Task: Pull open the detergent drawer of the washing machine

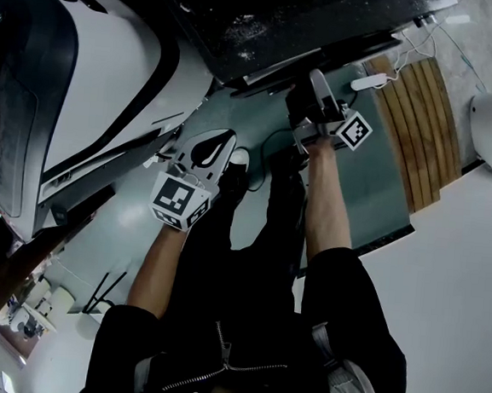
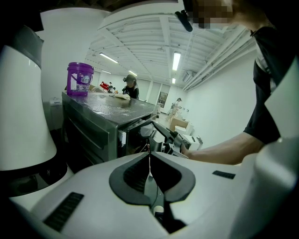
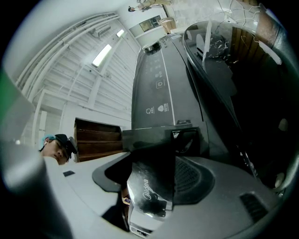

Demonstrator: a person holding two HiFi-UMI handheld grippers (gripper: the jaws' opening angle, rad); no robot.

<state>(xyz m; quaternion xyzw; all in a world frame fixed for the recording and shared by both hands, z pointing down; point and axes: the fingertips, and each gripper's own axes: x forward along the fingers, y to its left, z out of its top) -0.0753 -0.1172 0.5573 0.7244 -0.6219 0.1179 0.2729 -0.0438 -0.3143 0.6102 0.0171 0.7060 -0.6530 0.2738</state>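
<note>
Overhead, a white beamed ceiling (image 2: 154,42) spans the room; right tool (image 3: 154,181) clamps the detergent drawer (image 3: 159,156), its inside hidden; left tool (image 2: 149,175) is closed, empty.

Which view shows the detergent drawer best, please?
Right gripper view: the detergent drawer sits large between the right gripper's jaws. In the head view that gripper largely covers it; the left gripper view shows it small.
</note>
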